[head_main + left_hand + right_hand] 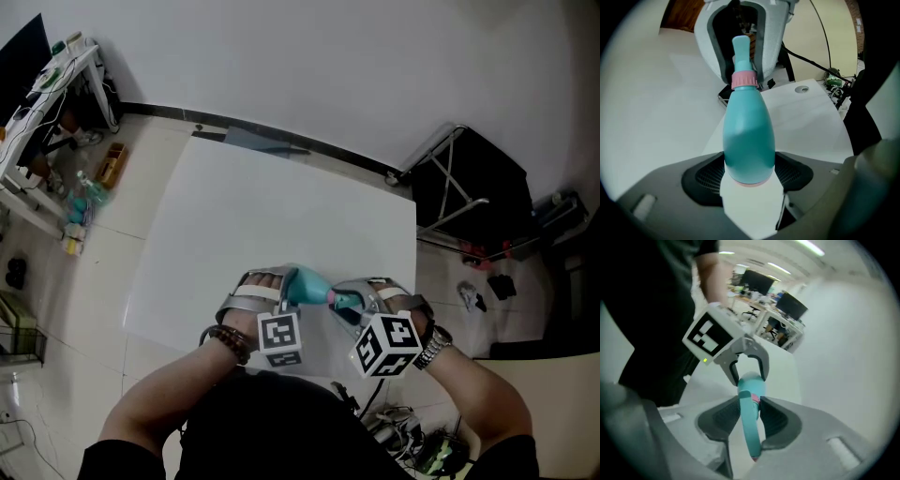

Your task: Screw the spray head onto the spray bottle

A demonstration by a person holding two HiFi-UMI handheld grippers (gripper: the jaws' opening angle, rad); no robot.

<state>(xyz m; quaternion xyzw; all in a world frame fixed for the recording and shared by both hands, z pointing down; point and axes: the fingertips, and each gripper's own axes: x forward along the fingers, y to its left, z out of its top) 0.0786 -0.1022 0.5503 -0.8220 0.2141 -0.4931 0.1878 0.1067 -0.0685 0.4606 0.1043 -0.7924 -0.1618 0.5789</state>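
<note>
**Q:** What took up most of the head view?

**A:** A wide white desk (281, 206) stood on a pale tiled floor (131, 187). The person's two forearms (164, 398) came in from the bottom edge. They met over the near edge of the desk.

**Q:** What was in the hands?

**A:** Each hand held a grey tool with a cube of black-and-white square markers on it. The left hand-held gripper (277, 284) and the right hand-held gripper (354, 300) faced each other with their tips close together. A teal spray bottle (307, 286) bridged the gap between them.

**Q:** How did the left one stand?

**A:** Its own view showed its jaws clamped on the wide bottom end of the spray bottle, with a dark pad pressing on each side. The bottle pointed away from the camera and narrowed toward the other tool.

**Q:** And the right one?

**A:** Its jaws were closed on the spray head (749, 427), a slim teal piece at the bottle's neck. One pad touched the teal part and the other touched the pink collar (755, 399) below it.

**Q:** Was the head seated on the bottle?

**A:** The collar sat on the neck and touched the bottle. How far it was threaded on could not be told.
</note>
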